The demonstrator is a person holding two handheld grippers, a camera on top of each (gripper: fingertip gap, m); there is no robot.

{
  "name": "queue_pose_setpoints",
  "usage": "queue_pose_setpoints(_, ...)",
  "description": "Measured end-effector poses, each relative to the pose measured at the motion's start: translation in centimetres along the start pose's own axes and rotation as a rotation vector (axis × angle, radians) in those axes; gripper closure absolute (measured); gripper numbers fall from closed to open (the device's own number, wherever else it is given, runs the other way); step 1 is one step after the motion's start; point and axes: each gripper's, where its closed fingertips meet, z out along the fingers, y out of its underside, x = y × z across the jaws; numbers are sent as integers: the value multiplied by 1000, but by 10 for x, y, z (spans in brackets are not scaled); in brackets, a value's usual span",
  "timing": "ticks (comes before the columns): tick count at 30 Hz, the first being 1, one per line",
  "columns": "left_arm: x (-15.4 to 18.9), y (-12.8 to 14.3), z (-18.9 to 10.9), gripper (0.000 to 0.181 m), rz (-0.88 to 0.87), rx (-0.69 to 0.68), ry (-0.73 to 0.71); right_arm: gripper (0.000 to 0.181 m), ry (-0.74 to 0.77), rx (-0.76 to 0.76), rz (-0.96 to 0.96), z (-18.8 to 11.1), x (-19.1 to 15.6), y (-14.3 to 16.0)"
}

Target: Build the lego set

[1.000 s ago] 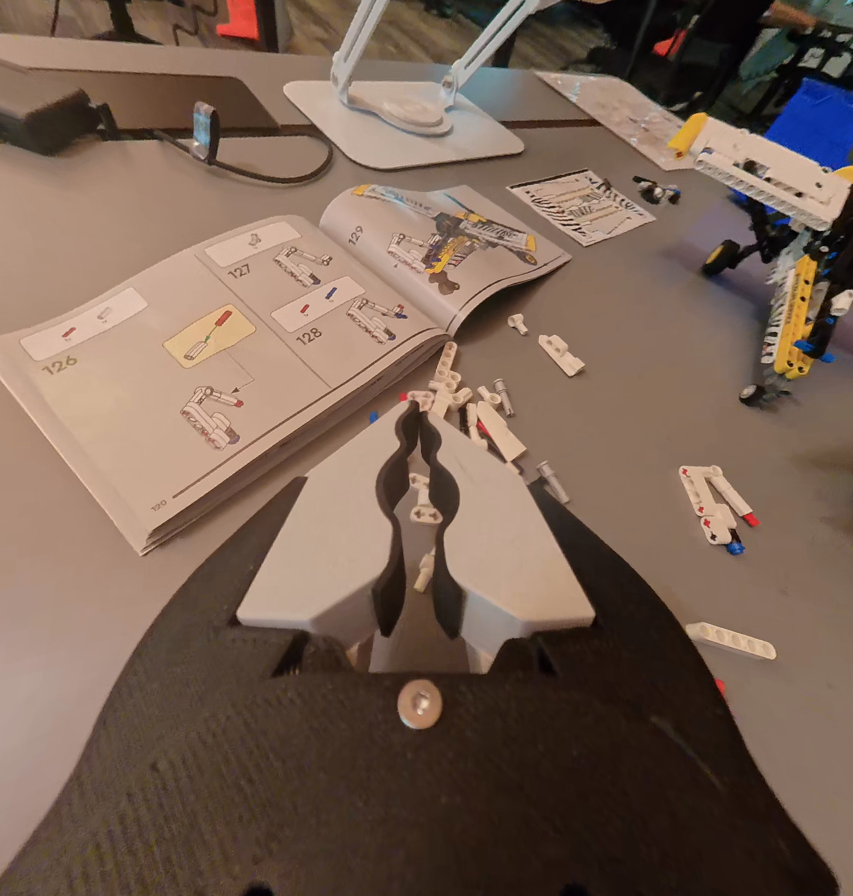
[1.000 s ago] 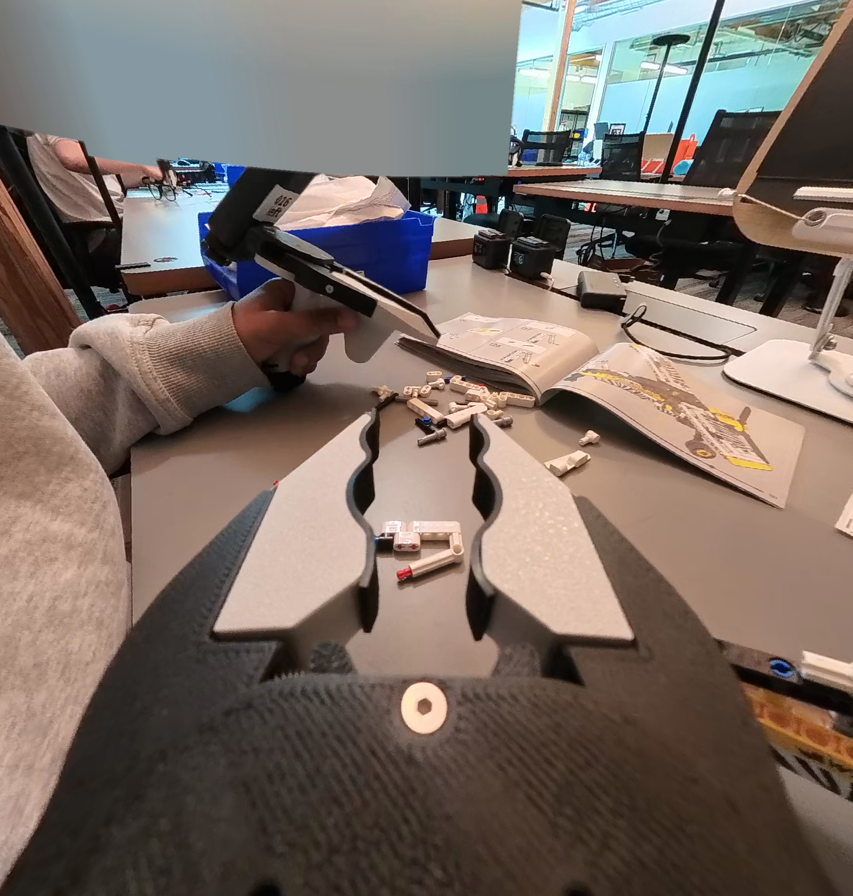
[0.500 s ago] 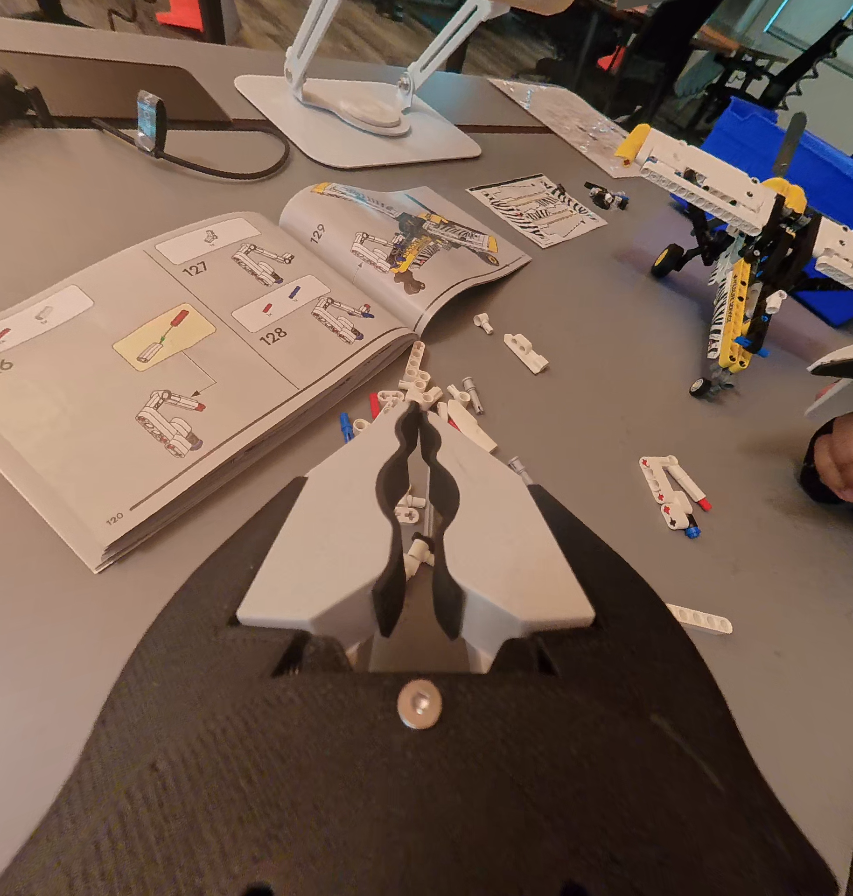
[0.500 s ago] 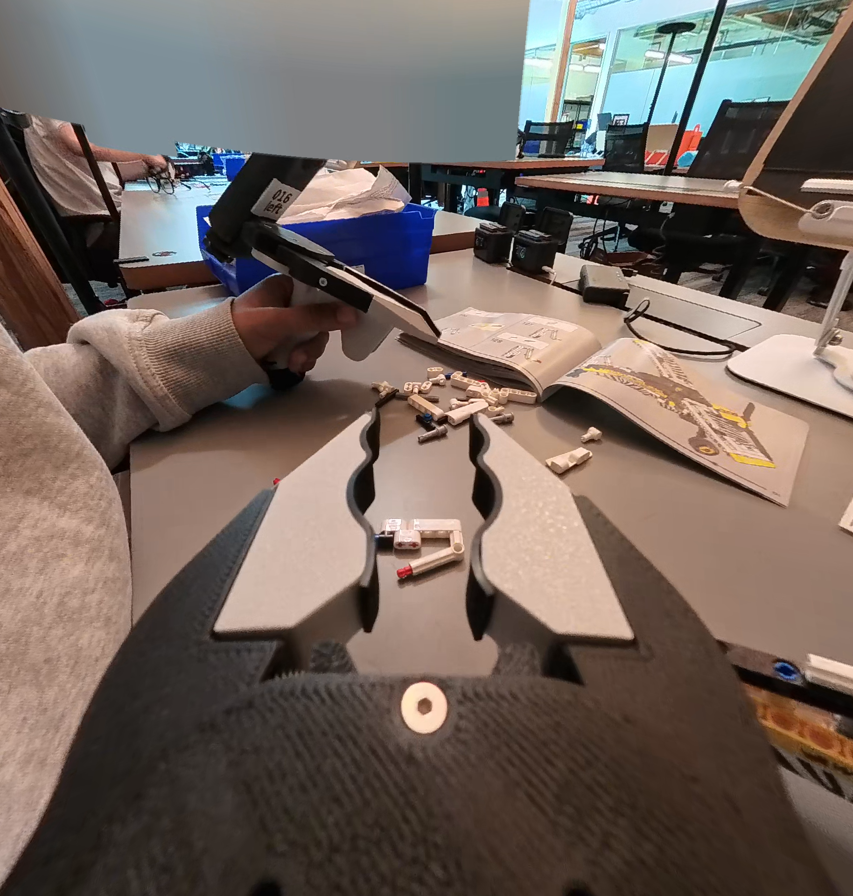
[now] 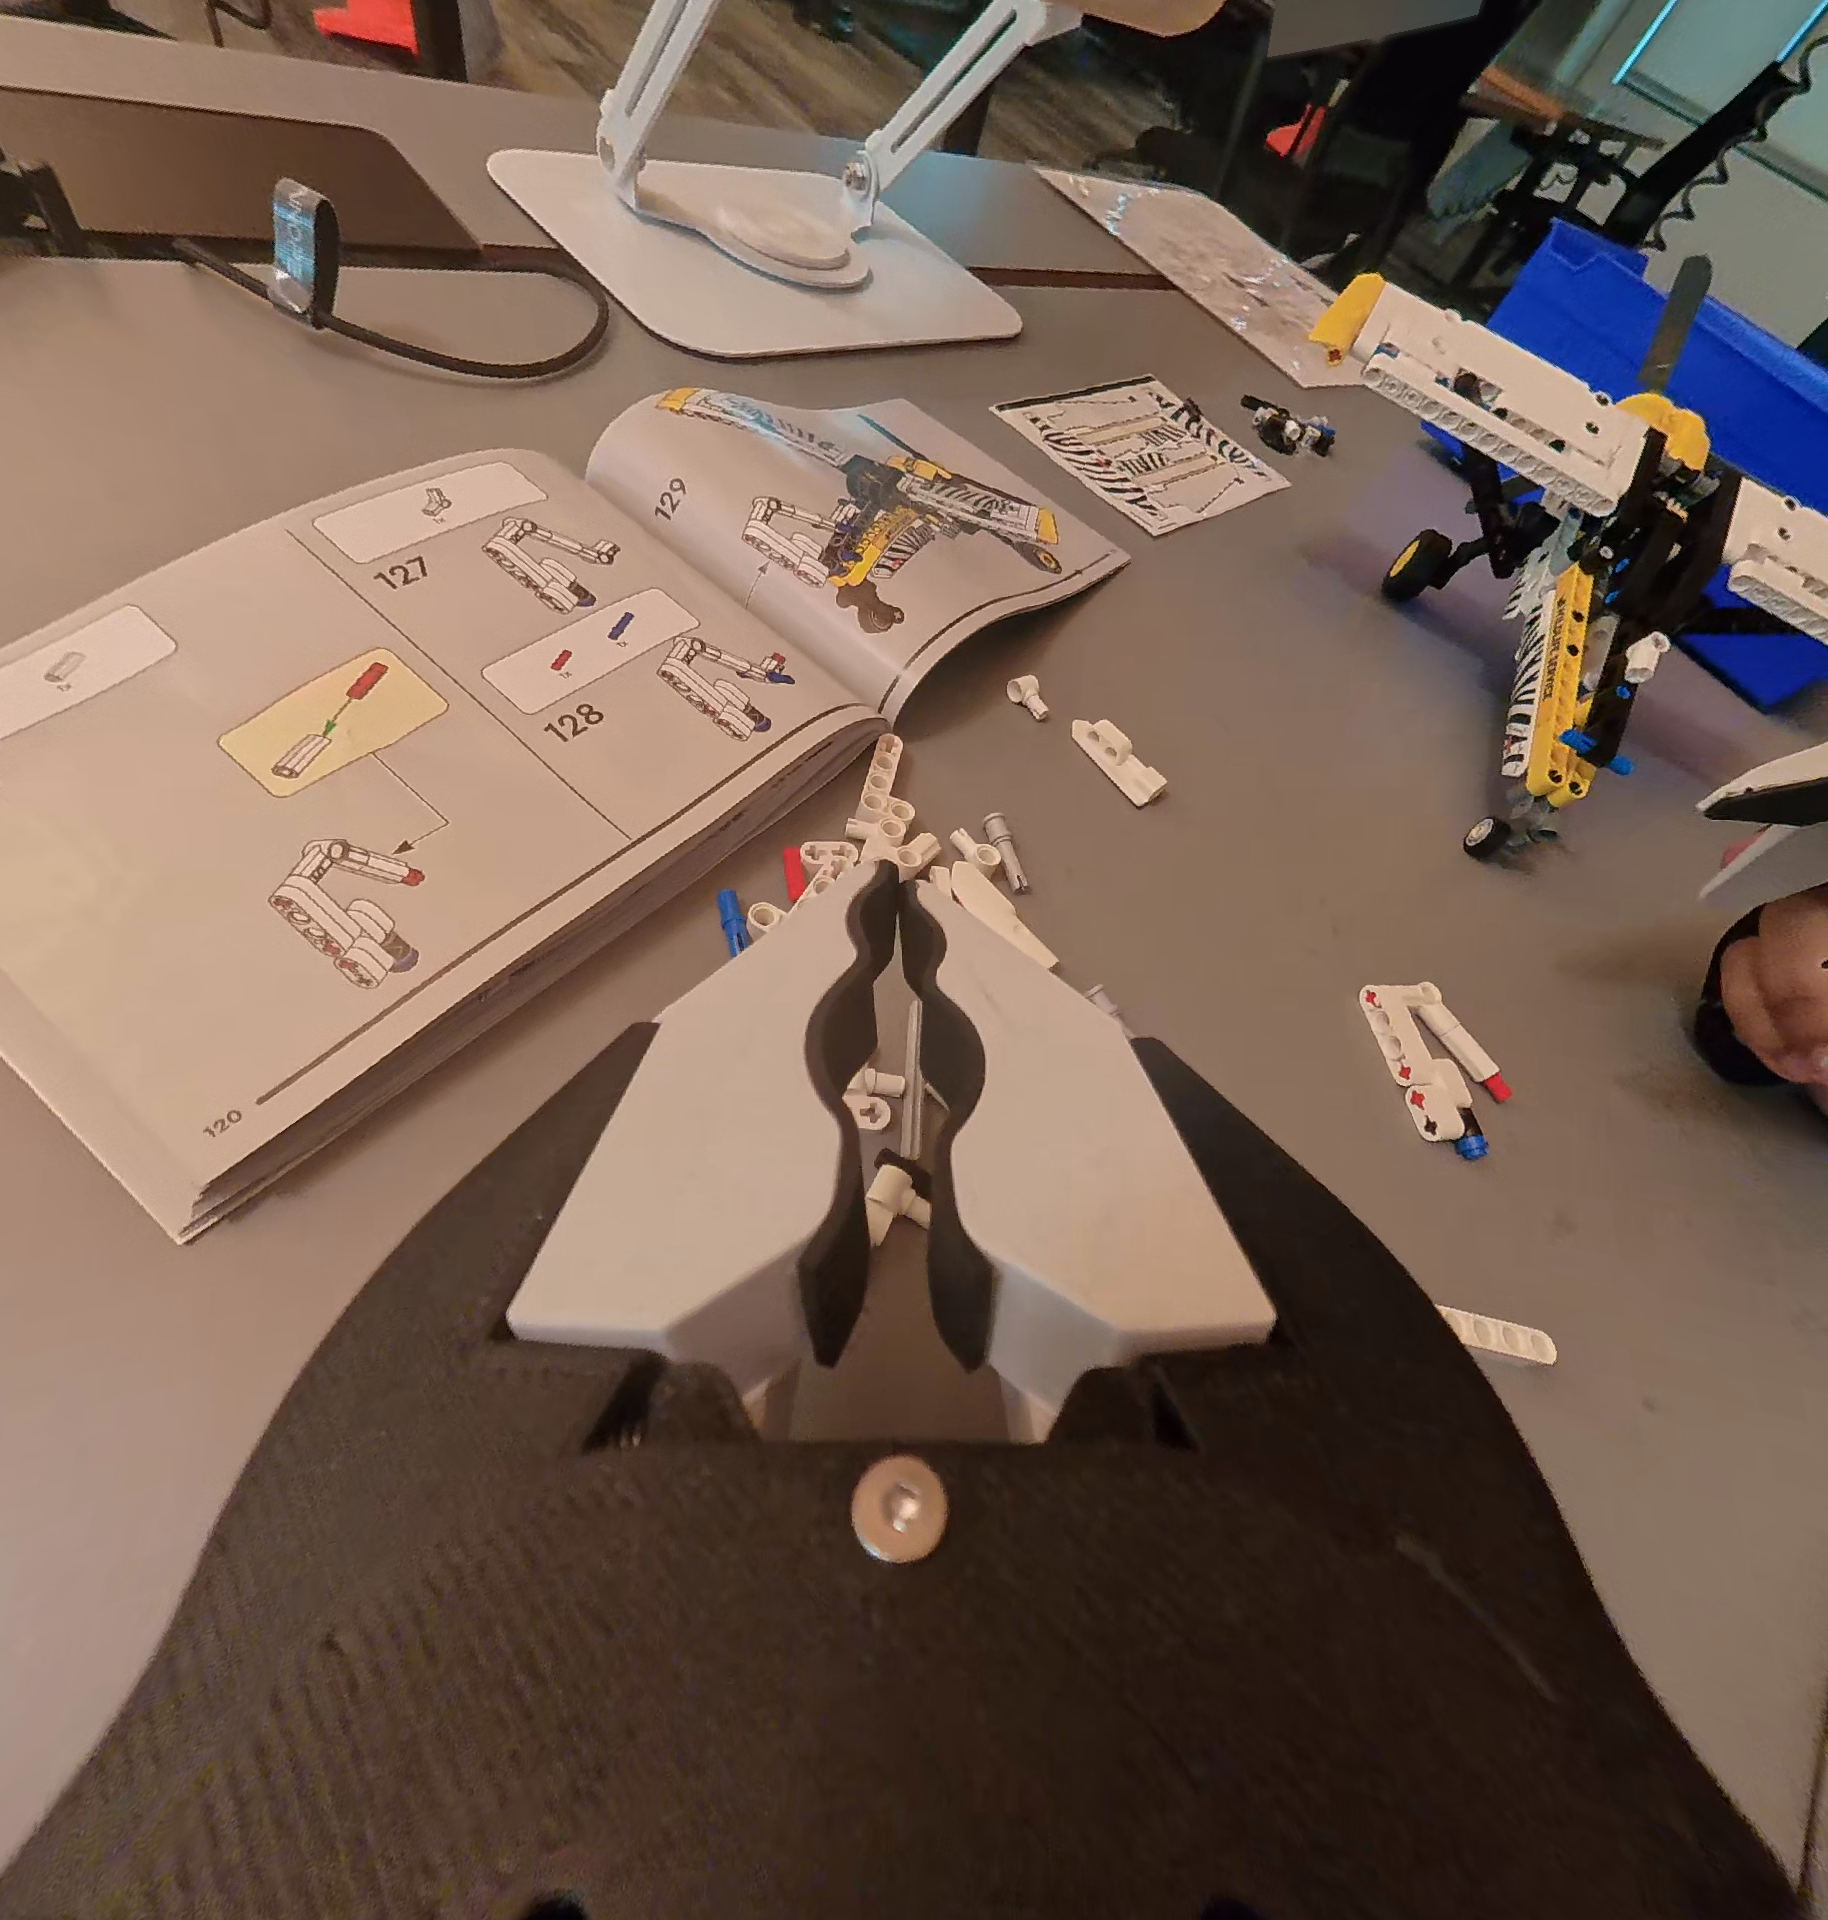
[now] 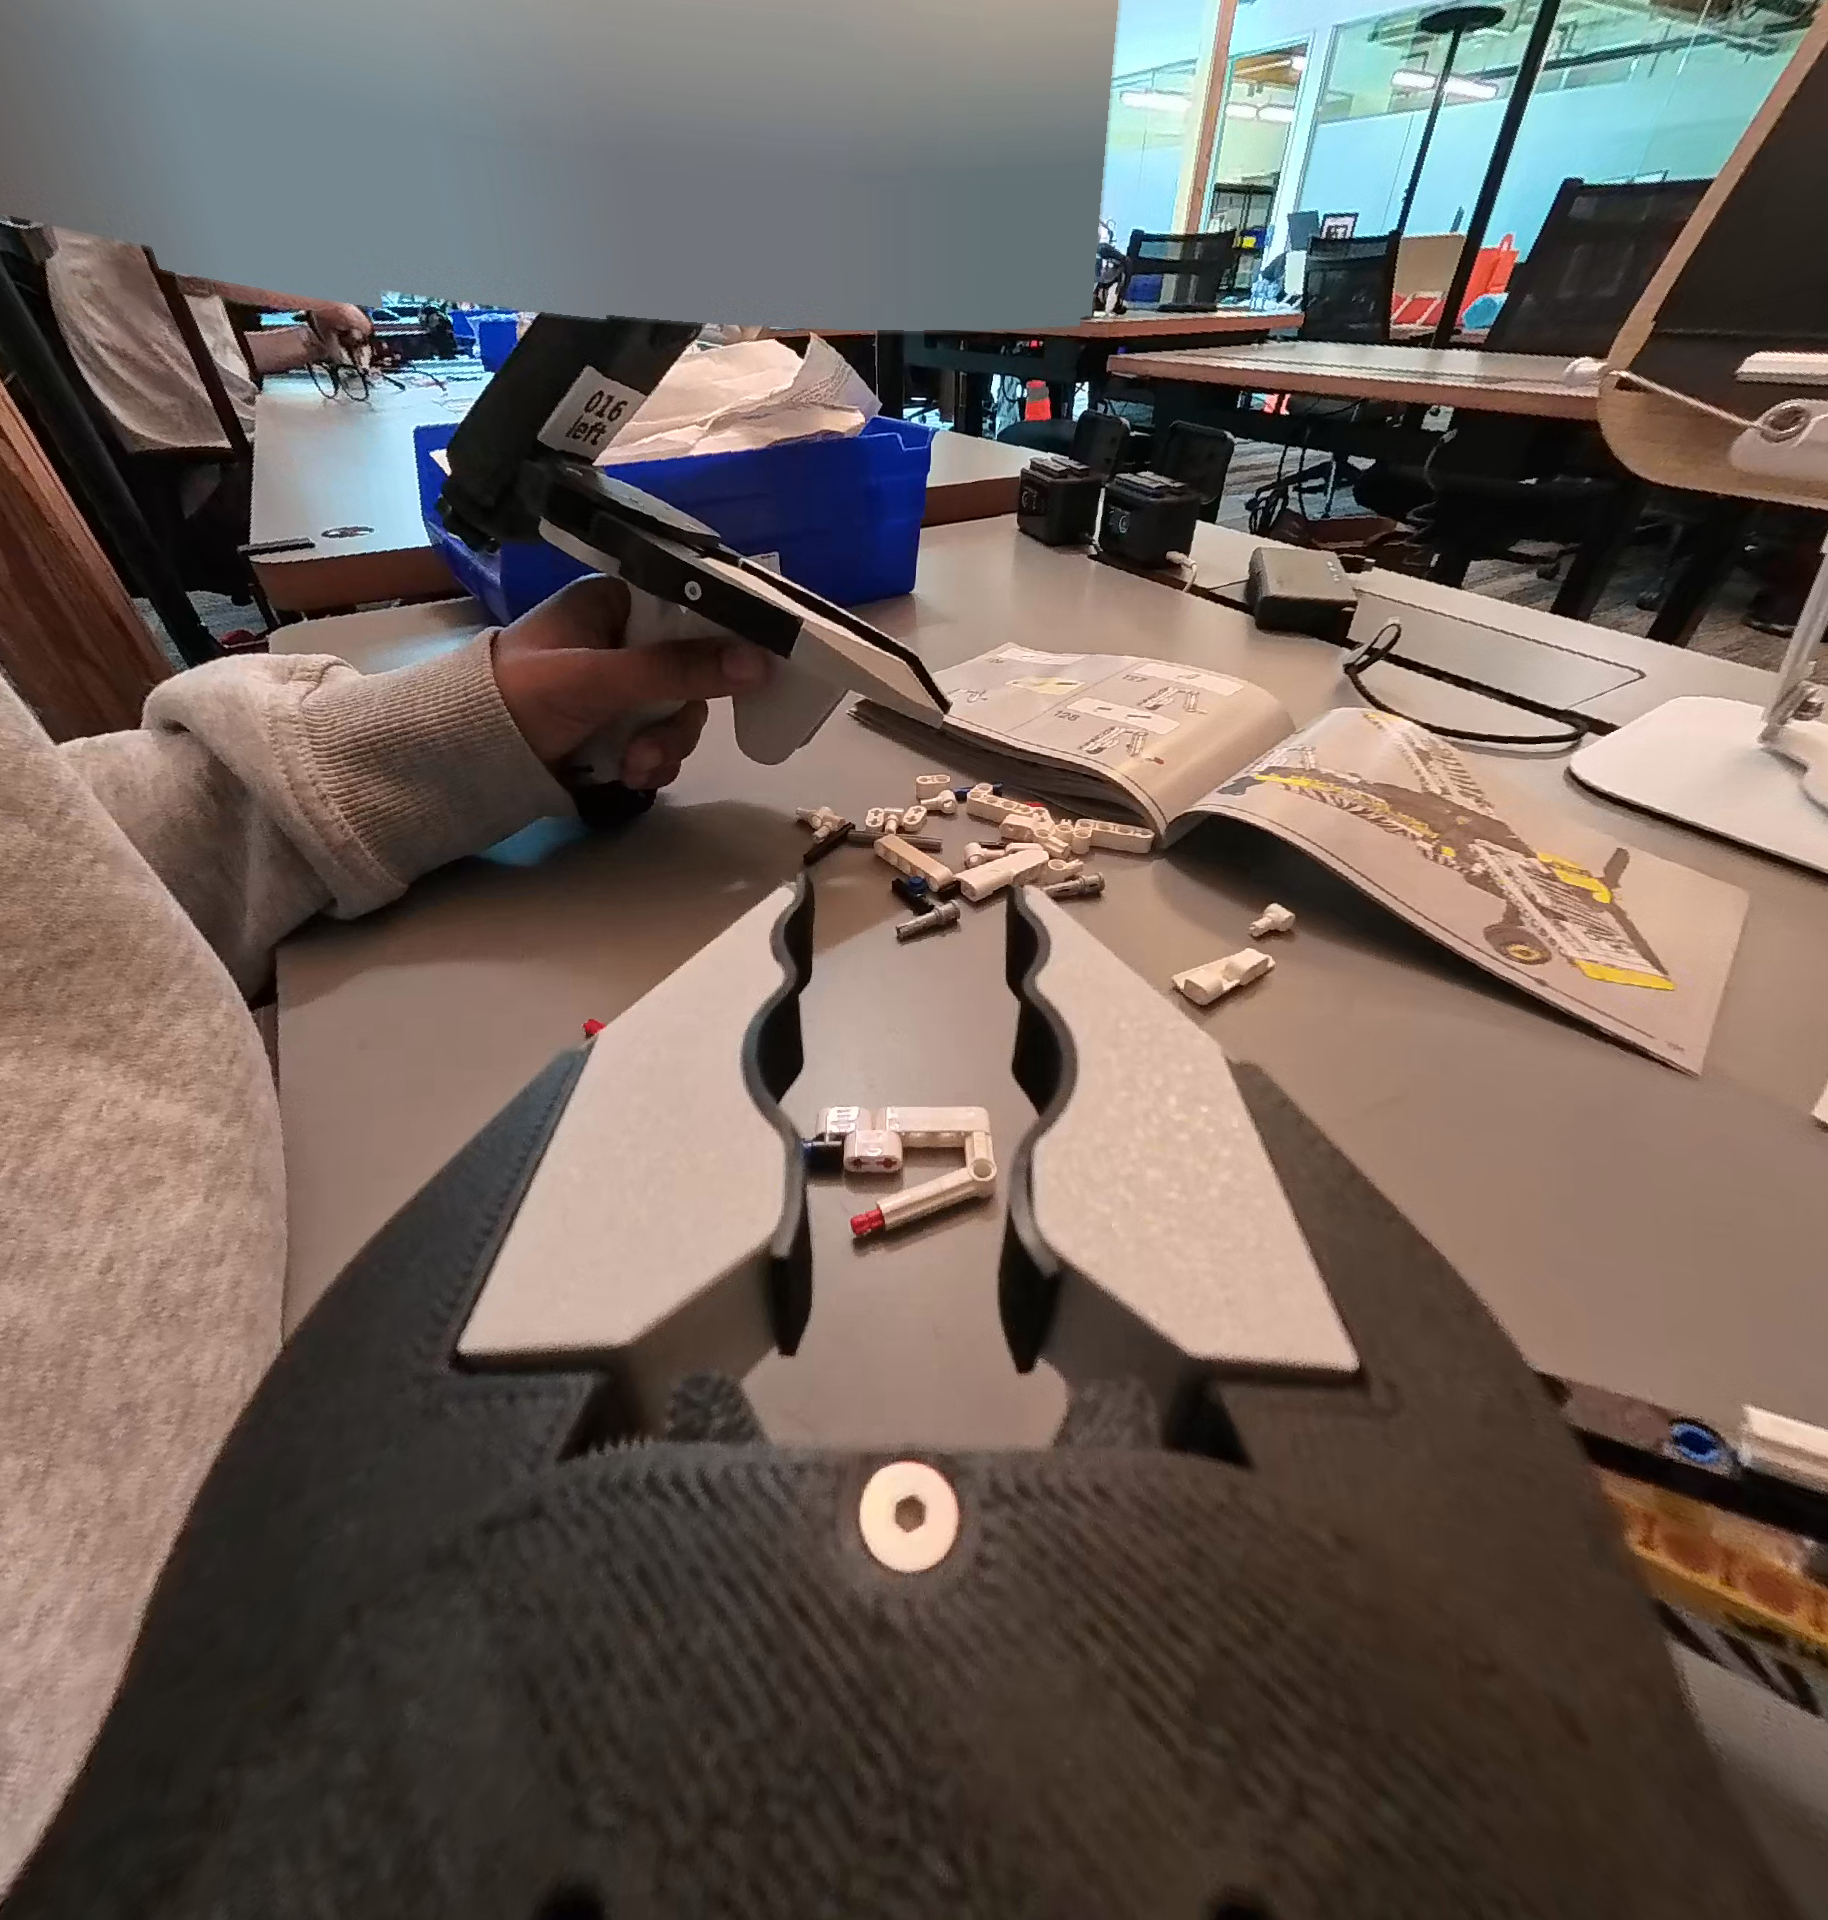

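Observation:
My left gripper (image 5: 894, 891) is shut with nothing in it. It hovers over a pile of small white, grey, red and blue lego pieces (image 5: 889, 831) beside the open instruction booklet (image 5: 370, 727). In the right wrist view it (image 6: 931, 707) hangs above the booklet's edge (image 6: 1149, 717) and the pile (image 6: 983, 842). My right gripper (image 6: 910, 904) is open and empty. A small white sub-assembly with a red pin (image 6: 905, 1143) lies on the table below its gap. It also shows in the left wrist view (image 5: 1429, 1060). The yellow, white and black plane model (image 5: 1575, 582) stands at the right.
A white stand base (image 5: 764, 260) and a black cable (image 5: 453, 343) lie behind the booklet. A sticker sheet (image 5: 1138, 457), a blue bin (image 5: 1720, 343) and a loose white beam (image 5: 1492, 1335) are to the right. Another blue bin (image 6: 785, 499) stands behind the left hand. The grippers' ends are close to 15 cm from one another.
The left gripper has turned to the right and risen slightly, bringing the plane model and the right hand into its view. It stays shut. The right gripper has hardly moved and stays open.

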Motion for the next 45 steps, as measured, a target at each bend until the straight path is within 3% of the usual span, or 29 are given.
queue_pose_setpoints(19,1,2,1,179,-29,-15,25,145,-8,-20,-5,0,-4,2)
queue_pose_setpoints(45,-3,4,3,163,-67,-25,22,144,-22,-101,24,5,-7,9)
